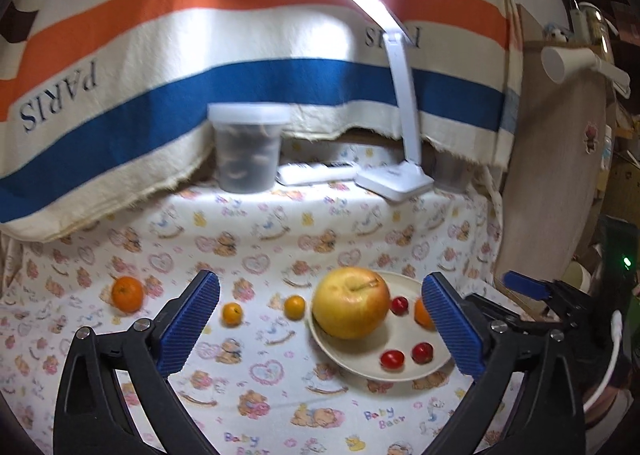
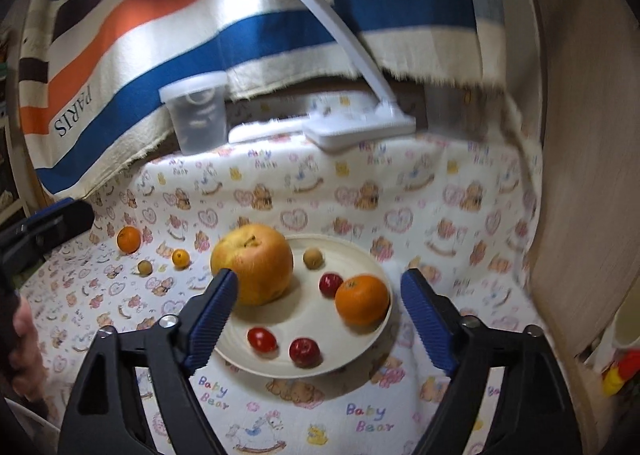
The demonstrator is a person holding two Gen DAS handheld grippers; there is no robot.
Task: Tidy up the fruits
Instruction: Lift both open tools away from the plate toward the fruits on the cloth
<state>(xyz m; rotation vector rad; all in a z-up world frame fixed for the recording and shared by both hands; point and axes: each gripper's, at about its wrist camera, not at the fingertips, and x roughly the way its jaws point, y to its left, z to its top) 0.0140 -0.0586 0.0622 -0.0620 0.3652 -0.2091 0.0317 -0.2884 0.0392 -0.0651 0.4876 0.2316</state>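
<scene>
Left wrist cam: left gripper [image 1: 320,329] gapes wide, holding nothing, over the plate [image 1: 348,365] with the big apple [image 1: 351,302]; an orange [image 1: 127,293] sits out on the cloth. Right wrist cam: right gripper [image 2: 318,321] also wide and empty, and only here you spot a brown longan [image 2: 312,257] on the plate [image 2: 340,365].

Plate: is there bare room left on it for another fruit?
Yes: the plate is bare in the middle, between the apple, orange and two front tomatoes. Its back is crowded.
</scene>
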